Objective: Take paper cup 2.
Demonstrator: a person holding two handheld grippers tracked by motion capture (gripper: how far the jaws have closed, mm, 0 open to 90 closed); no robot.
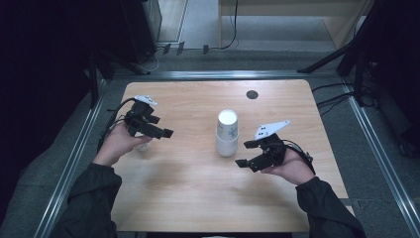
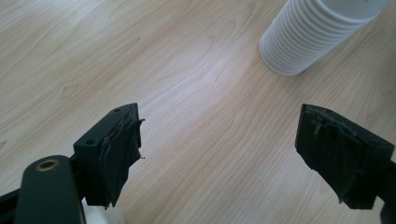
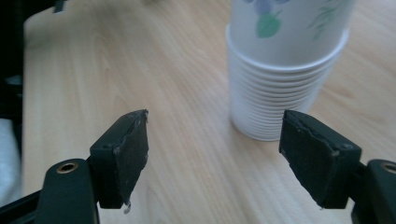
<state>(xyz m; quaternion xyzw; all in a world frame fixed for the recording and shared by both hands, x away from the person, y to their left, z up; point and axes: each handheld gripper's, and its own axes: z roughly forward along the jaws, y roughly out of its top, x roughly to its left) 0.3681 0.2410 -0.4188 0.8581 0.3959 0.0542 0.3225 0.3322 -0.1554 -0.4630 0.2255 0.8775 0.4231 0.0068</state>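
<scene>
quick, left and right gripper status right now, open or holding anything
Left gripper: open, nothing between its jaws, over bare table.
Right gripper: open, holding nothing; the stack of paper cups stands just beyond it.

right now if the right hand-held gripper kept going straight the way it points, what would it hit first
Probably the stack of paper cups. The right hand-held gripper stands open and empty, aimed toward the stack's base. In the right gripper view the stack sits right of centre, so it may meet the right jaw first; depth is uncertain.
</scene>
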